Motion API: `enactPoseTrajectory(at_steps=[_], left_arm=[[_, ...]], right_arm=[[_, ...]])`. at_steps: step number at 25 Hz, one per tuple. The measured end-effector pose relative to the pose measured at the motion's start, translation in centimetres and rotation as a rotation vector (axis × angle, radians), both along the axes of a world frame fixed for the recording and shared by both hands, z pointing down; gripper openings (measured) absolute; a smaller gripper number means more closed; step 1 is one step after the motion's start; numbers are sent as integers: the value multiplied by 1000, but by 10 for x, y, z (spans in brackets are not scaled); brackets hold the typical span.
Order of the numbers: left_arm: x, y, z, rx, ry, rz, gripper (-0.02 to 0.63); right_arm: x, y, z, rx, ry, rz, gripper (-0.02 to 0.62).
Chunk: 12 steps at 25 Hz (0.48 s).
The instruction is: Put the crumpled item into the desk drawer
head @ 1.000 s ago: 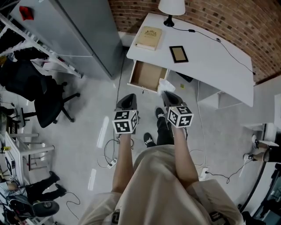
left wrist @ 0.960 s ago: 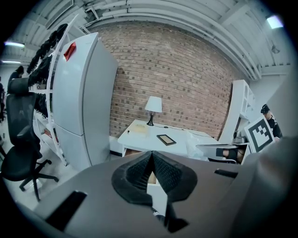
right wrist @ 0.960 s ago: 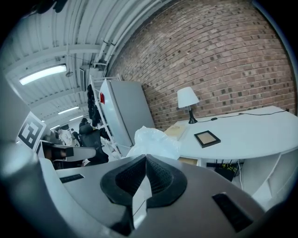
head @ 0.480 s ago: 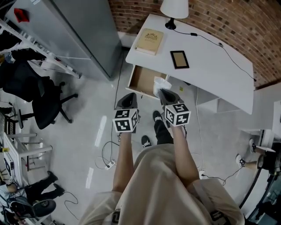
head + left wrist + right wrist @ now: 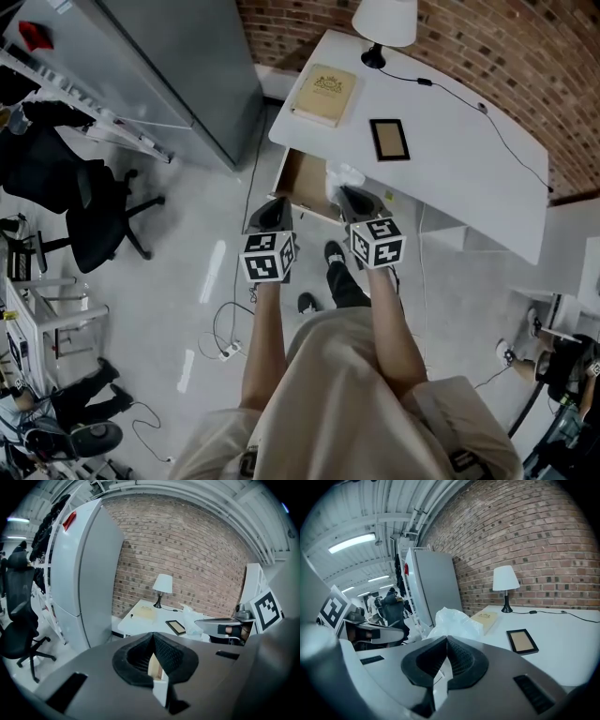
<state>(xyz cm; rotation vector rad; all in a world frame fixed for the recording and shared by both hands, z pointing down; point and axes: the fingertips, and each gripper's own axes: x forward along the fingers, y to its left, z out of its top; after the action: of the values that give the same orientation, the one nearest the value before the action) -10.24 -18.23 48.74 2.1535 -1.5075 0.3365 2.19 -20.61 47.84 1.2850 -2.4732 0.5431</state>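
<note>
Drawer (image 5: 302, 178) stood open at 12 o'clock. My right gripper (image 5: 347, 192) clenched the crumpled plastic (image 5: 340, 174) near its rim; drop pending. Left gripper (image 5: 273, 208) jaws together, empty.

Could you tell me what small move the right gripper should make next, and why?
Probably shift the right gripper slightly left and down, then open it: its jaws are shut on the crumpled item, which hangs at the open drawer's right edge, not yet inside.

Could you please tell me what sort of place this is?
Probably an office or lab workspace: a white desk with a lamp and an open drawer stands against a brick wall, with a black office chair and a tall grey cabinet nearby.
</note>
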Motion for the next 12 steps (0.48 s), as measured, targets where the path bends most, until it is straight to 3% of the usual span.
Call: enactPoseTrajectory(at_steps=[12], left_arm=[[0, -46, 49, -83, 76, -71, 15]], right_arm=[[6, -25, 55, -66, 84, -116, 25]])
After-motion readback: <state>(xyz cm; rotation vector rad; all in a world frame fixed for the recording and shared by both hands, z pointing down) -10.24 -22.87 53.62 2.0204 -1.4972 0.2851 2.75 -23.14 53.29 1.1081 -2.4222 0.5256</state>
